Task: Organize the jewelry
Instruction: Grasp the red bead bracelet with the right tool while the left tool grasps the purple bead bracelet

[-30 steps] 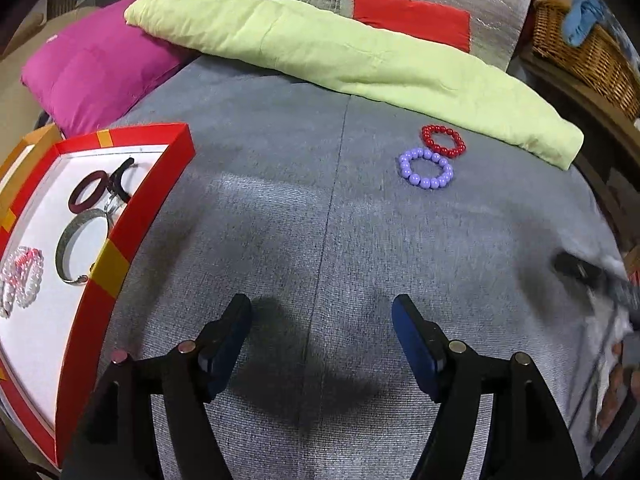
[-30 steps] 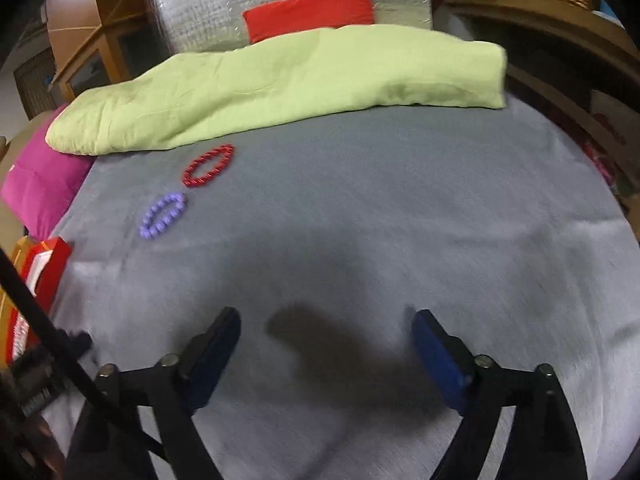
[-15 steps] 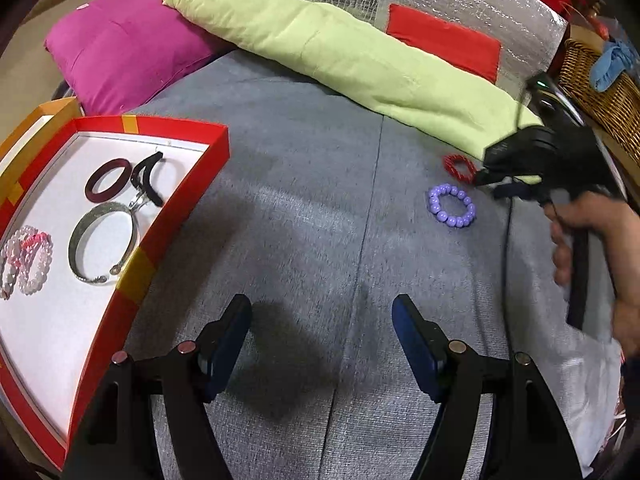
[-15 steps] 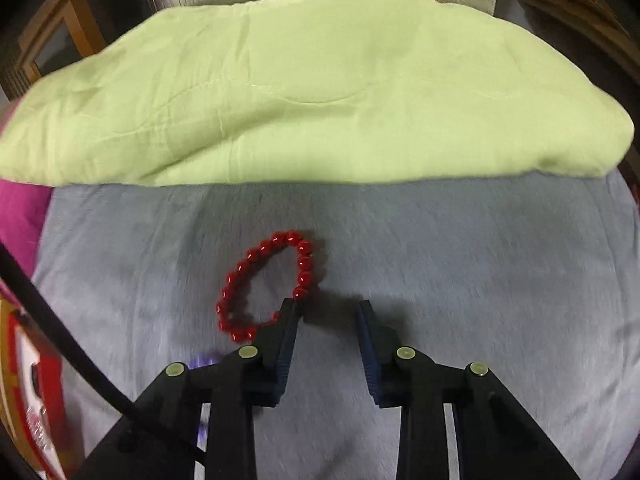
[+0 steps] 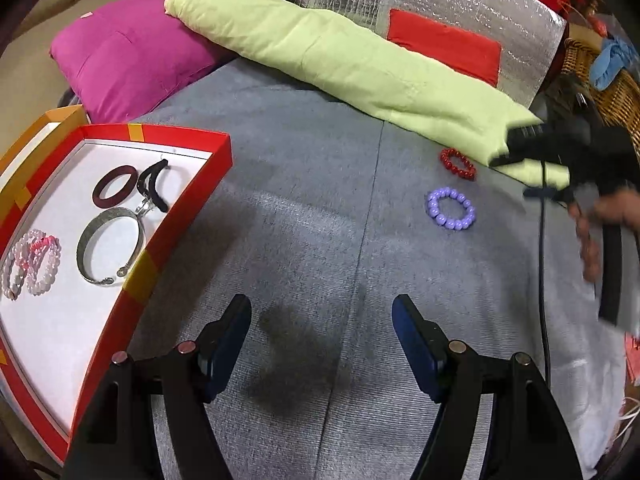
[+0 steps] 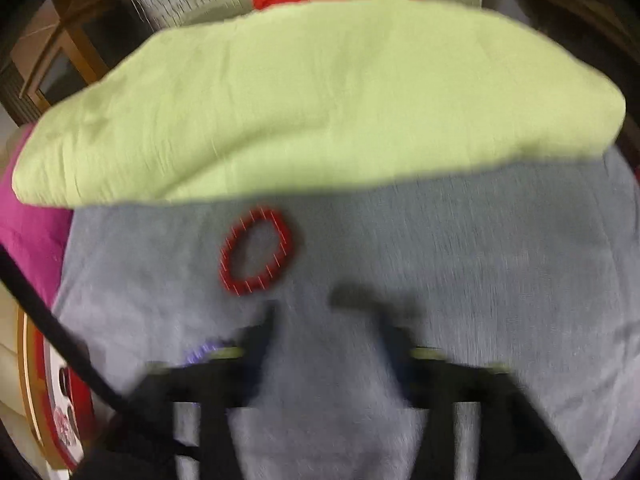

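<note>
A red bead bracelet [image 5: 458,164] and a purple bead bracelet [image 5: 451,208] lie on the grey bed cover. A red-rimmed tray [image 5: 180,216] at the left holds a dark ring, a silver bangle, a black clip and pink-white bead bracelets. My left gripper [image 5: 322,344] is open and empty above the cover, near the tray. My right gripper [image 6: 328,340] is blurred, its jaws apart and empty, just short of the red bracelet [image 6: 258,256]. It also shows in the left wrist view [image 5: 520,152], right of the red bracelet.
A long light-green pillow [image 5: 352,60] lies behind the bracelets, with a magenta pillow [image 5: 128,52] at its left end. A silver padded panel with a red patch [image 5: 444,40] stands behind. A wicker basket [image 5: 612,92] sits at the far right.
My right gripper has pulled back and up from the red bracelet, and its jaws have widened. The left view shifted slightly, with the tray more in sight.
</note>
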{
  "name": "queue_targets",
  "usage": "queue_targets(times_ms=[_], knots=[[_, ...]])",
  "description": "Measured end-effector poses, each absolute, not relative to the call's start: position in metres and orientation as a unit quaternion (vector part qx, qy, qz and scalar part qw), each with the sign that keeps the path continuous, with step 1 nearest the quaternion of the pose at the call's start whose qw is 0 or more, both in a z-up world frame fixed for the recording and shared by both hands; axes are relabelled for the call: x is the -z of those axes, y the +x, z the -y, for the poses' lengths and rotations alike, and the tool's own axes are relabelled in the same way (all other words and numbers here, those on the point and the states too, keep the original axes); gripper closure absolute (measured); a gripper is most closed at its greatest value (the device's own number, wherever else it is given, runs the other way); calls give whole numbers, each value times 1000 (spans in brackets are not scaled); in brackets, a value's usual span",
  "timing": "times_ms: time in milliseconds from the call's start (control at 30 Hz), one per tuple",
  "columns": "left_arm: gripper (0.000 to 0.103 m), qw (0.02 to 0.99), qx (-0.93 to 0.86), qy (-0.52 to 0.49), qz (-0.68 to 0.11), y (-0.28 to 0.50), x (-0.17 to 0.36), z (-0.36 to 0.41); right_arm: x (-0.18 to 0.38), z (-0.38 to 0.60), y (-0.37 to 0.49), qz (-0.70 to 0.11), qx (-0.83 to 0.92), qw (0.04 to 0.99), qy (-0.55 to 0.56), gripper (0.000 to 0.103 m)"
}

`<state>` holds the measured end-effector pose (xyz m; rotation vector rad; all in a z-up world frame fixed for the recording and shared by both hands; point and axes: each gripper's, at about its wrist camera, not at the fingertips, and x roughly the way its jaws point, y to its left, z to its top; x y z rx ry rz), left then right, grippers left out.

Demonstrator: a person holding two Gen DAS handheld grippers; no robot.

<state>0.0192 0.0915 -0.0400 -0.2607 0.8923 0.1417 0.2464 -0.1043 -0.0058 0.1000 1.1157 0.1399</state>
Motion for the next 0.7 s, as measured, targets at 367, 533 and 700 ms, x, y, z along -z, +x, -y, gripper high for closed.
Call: queue_targets(times_ms=[367, 533, 700], knots=[[29, 897, -70, -124, -419, 22, 38, -93, 35, 64, 262, -559, -60, 825, -51, 94], [29, 896, -52, -116, -426, 35, 33, -81, 34, 125, 187, -559, -71, 825, -45, 94], [29, 891, -11, -123, -438, 91, 24, -56, 32, 171, 131, -543, -91, 835, 3, 93]])
